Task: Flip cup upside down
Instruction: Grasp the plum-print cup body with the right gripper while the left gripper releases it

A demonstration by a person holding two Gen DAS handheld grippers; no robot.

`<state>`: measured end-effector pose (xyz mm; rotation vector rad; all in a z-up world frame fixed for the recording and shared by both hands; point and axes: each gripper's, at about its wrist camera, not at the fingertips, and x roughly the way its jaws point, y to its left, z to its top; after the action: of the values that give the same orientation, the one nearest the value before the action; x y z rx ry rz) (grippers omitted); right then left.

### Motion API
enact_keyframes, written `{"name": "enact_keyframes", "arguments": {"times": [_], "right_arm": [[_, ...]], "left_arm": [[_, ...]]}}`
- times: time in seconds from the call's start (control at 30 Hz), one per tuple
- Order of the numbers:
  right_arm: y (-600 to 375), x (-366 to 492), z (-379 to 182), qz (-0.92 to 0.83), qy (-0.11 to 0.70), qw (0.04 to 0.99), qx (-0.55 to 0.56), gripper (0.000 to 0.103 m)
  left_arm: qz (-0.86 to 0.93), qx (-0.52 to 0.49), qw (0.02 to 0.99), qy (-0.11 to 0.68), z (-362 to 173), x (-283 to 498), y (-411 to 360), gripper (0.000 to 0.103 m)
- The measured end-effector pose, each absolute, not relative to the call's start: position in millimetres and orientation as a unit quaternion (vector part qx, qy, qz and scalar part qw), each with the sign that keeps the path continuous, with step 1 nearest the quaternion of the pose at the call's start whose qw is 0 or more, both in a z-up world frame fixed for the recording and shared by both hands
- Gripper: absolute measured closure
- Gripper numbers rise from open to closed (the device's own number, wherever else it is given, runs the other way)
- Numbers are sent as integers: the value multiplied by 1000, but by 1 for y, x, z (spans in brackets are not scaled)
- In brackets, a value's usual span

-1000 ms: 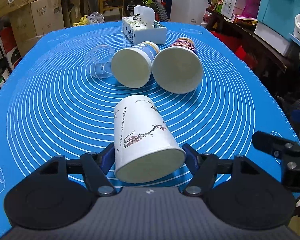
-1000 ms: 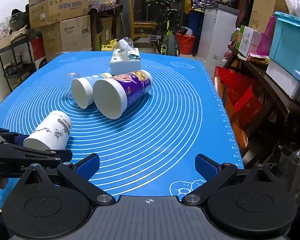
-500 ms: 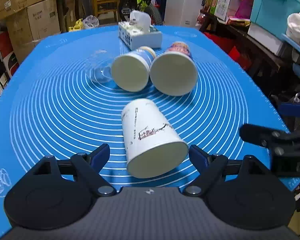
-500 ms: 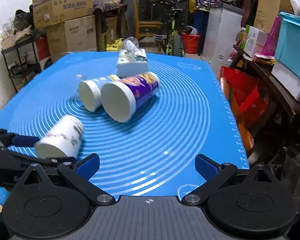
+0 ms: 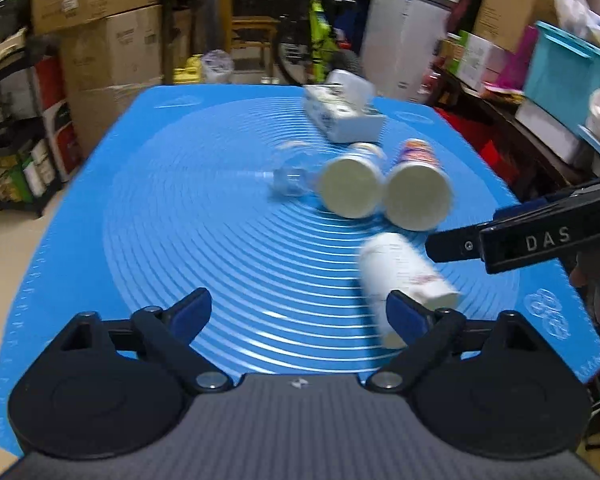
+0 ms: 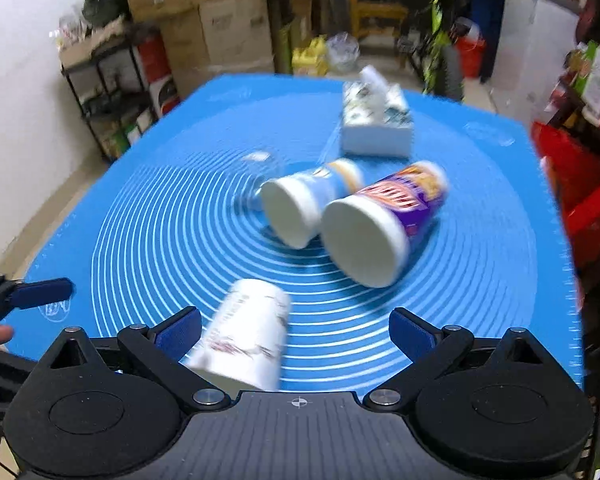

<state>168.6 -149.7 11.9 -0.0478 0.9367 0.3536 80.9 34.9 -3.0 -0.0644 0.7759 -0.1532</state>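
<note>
White paper cup (image 6: 247, 336) w/ a branch print lies on its side on the blue mat (image 6: 148, 216) covering the worktop, near the front edge, nothing gripping it. Long axis runs roughly front-to-back from the right wrist cam; which end is the mouth can't be told, too blurred. Right claw (image 6: 298, 330) is the nearer one: cup sits just ahead of it, partly between the fingers but off to the left side, close to the left pad (image 6: 179, 330), contact unclear. Fingers spread wide, nothing in them. Left claw (image 5: 299, 310) also spread wide and holding nothing; from its cam the cup (image 5: 408, 276) is off to the right, behind its right pad (image 5: 405, 314), so it's the worse placed. Both claws sit low, pointing fwd across the mat, roughly level. Two more cups, blue-banded (image 6: 306, 200) and purple-printed (image 6: 384, 220), lie on their sides farther back, touching; tissue box (image 6: 376, 124) beyond. Likely next: right claw needs to centre on the cup before closing.
</note>
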Motion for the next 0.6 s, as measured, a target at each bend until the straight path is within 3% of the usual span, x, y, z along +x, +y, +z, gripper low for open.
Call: {"name": "enact_keyframes", "arguments": {"times": [0.17,0.4,0.5,0.6], "right_arm": [[-133,201,-16,168,521,836,7,10],[-122,224,-50,168,578,799,16,27],[-120,221,-47,188,577,794,27,42],[-117,210,-42,192,559,807,2,42]], "left_arm": [[-47,-29,918,393,-14,88,54,9],[-33,-39,913,405,-27,95,70,9],[-30,-35,913,404,-29,96,71,9],[-30,-35,913,405,-29,94,70,9]]}}
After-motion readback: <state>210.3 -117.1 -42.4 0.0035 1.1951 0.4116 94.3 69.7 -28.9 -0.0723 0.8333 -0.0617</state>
